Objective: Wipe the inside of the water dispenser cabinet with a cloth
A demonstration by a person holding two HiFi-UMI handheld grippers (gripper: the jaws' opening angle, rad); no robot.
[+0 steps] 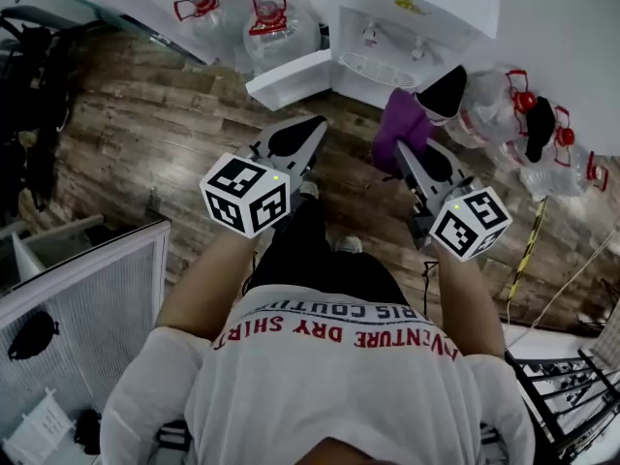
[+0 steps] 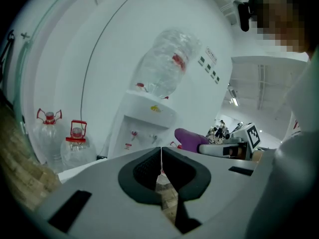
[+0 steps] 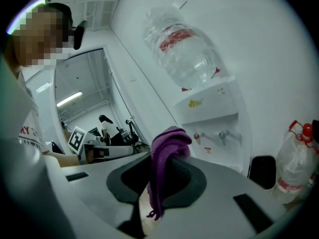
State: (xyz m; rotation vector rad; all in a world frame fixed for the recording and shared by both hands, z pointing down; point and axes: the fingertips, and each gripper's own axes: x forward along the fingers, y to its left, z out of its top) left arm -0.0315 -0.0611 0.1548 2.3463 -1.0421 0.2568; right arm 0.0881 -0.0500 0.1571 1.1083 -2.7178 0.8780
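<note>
Now, right tool (image 3: 160,177) clamped on purple cloth (image 3: 168,142); left tool (image 2: 161,169) together, empty.

Straight ahead of the left gripper (image 1: 312,129), whose jaws are closed on nothing, a white slab (image 1: 291,77), probably the open cabinet door, juts out from the water dispenser (image 1: 387,37) and bars the direct line to it. Beyond that slab, left of those jaws, two water jugs (image 1: 276,22) crowd the wall. Further left the wooden floor (image 1: 145,114) lies open.

Ahead of the right gripper (image 1: 400,148), whose jaws are clamped on the purple cloth (image 1: 405,122), the path to the dispenser's front is open. Right of those jaws more jugs (image 1: 504,105) stand near and narrow that side. A free gap separates the two grippers.
</note>
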